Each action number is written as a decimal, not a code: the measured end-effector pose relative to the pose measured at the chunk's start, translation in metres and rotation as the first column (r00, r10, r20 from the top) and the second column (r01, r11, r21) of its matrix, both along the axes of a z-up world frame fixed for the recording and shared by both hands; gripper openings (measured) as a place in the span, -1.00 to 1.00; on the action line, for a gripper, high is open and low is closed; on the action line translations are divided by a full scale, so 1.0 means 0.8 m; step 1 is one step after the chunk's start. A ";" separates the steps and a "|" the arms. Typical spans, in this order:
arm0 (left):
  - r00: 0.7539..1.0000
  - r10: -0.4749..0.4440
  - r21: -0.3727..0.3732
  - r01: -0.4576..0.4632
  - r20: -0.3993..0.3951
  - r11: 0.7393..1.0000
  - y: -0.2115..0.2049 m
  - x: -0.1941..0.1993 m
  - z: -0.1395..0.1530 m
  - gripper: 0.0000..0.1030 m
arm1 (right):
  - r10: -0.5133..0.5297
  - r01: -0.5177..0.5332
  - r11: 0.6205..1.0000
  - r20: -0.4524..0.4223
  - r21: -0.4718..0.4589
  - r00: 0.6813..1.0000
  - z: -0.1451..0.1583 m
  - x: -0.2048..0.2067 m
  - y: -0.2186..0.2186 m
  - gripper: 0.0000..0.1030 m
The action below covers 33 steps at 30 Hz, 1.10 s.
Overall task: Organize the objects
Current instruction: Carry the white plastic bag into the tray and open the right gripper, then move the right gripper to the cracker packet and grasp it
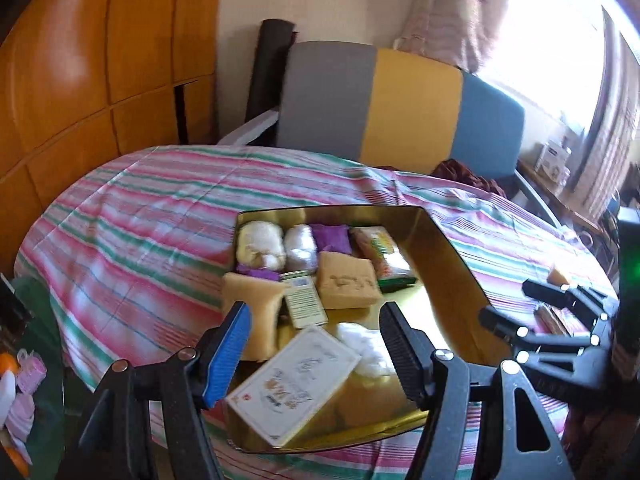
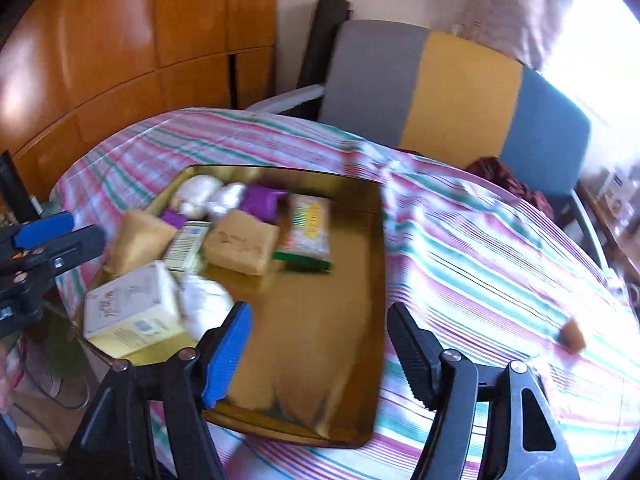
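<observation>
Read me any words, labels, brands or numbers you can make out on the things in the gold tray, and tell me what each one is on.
None can be read.
White box: printed characters and a small red mark, too blurred.
Green-and-white box: fine print and, in the right wrist view, a barcode, too small.
Tan block: faint marks on top, illegible.
Green-and-yellow packet: yellow print, blurred.

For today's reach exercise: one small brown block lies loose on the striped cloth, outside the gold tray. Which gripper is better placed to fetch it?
Probably the right gripper: open and empty, and the brown block lies just off its right side. The left gripper hangs over the gold tray, farther away.
</observation>
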State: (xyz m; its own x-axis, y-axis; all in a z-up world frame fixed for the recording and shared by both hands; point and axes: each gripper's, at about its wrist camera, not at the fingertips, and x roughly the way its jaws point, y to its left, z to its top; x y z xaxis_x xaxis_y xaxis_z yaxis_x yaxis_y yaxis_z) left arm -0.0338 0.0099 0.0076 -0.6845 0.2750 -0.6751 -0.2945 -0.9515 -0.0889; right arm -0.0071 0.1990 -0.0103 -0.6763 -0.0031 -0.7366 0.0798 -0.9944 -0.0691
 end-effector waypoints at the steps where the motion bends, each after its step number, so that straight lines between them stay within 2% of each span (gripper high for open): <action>1: 1.000 -0.013 -0.011 0.013 -0.009 1.000 0.007 0.003 0.002 0.31 | -0.022 0.022 1.000 0.001 0.003 1.000 0.000 0.002 0.014 0.44; 8: 0.993 -0.118 -0.067 0.116 -0.030 0.991 0.061 0.017 0.007 0.31 | -0.202 0.201 0.979 0.047 0.032 0.978 -0.005 0.015 0.129 0.56; 12: 0.984 -0.175 -0.093 0.172 -0.025 0.981 0.090 0.024 0.006 0.31 | -0.289 0.285 0.957 0.109 0.054 0.951 -0.021 0.019 0.199 0.67; 17: 0.972 -0.234 -0.113 0.230 -0.019 0.967 0.122 0.034 0.006 0.31 | -0.365 0.360 0.931 0.187 0.060 0.912 -0.047 0.023 0.269 0.68; 22: 0.959 -0.284 -0.140 0.280 -0.008 0.950 0.149 0.042 0.001 0.31 | -0.409 0.416 0.909 0.229 0.017 0.883 -0.067 0.034 0.317 0.69; 26: 0.949 -0.317 -0.159 0.313 0.003 0.936 0.170 0.046 -0.003 0.31 | -0.420 0.443 0.896 0.243 -0.044 0.874 -0.081 0.037 0.339 0.74; 30: 0.940 -0.341 -0.169 0.338 0.012 0.926 0.186 0.047 -0.007 0.31 | -0.384 0.419 0.904 0.266 -0.085 0.884 -0.092 0.036 0.343 0.86; 33: 0.934 -0.357 -0.171 0.356 0.024 0.919 0.199 0.047 -0.011 0.31 | -0.361 0.397 0.914 0.279 -0.084 0.890 -0.097 0.033 0.340 0.87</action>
